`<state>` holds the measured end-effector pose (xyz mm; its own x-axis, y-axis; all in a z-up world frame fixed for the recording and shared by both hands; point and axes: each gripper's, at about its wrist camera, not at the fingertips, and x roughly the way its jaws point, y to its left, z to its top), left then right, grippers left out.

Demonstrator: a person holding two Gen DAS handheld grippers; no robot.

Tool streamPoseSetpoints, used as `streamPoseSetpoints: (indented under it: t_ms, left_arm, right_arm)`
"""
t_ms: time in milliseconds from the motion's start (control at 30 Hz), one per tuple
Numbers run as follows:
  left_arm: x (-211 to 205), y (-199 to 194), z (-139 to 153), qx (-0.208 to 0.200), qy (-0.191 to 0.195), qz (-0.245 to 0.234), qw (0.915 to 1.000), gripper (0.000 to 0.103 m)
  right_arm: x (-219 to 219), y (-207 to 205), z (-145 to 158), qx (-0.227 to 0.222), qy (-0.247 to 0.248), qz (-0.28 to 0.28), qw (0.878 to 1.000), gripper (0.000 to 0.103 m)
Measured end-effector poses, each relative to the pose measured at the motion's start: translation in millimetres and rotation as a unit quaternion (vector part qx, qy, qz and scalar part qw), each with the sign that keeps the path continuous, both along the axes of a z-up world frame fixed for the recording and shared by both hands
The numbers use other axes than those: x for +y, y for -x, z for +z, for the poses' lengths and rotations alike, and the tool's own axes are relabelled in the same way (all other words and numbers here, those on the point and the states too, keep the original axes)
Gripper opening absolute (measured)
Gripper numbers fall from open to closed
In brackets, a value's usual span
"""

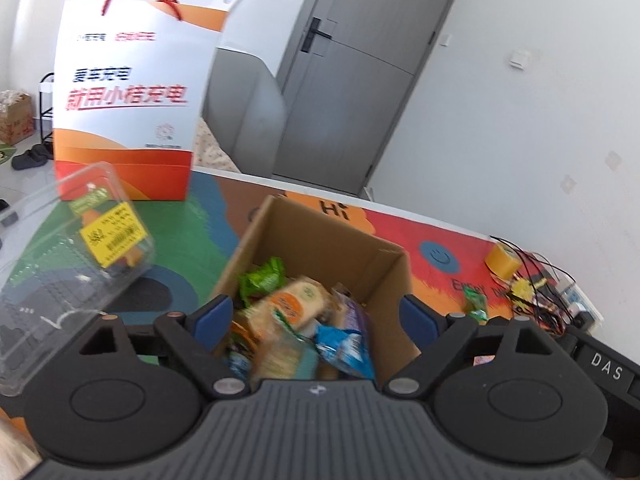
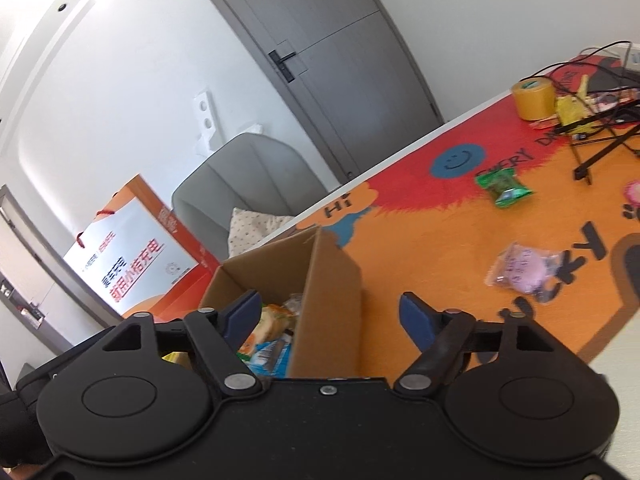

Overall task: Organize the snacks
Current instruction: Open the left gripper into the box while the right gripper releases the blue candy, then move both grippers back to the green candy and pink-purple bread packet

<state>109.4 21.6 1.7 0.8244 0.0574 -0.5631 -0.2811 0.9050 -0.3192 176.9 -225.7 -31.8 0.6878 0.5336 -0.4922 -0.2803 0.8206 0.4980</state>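
Note:
An open cardboard box (image 1: 352, 240) sits on the colourful table mat and holds several snack packets (image 1: 296, 312). My left gripper (image 1: 318, 314) is open and empty, hovering over the box. My right gripper (image 2: 330, 312) is open and empty, above the box's right wall (image 2: 328, 280). A green snack packet (image 2: 504, 188) and a pink packet (image 2: 520, 268) lie loose on the orange mat to the right. The green packet also shows in the left wrist view (image 1: 476, 304).
A clear plastic clamshell (image 1: 68, 260) with a yellow label lies left of the box. A white and orange paper bag (image 1: 132, 100) stands behind. A roll of yellow tape (image 2: 534, 100) and tangled black wires (image 2: 600, 120) sit at the far right. A grey chair (image 2: 248, 184) is beyond the table.

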Motion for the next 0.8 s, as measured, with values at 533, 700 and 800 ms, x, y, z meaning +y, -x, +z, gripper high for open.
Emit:
streamPoseSetpoints:
  t_ms: [533,700,800]
  left_arm:
    - [-63.0,-19.9,2.0,0.002,-0.007,-0.065,0.9979,0.09]
    - [-81.0,-27.7,2.0,0.0,-0.014,-0.086,0.9962,0.09]
    - [-92.0,-39.7,-1.3,0.009,-0.024,-0.1,0.9947,0.088]
  right_arm:
    - [-66.9,1.1,-2.9,-0.001,0.014,-0.06,0.998,0.088]
    - [-81.8,-2.1,-8.1,0.005,0.019,-0.077,0.997,0.088]
    - [-88.3,-6.0,-13.1,0.013,0.016,-0.083,0.996,0.088]
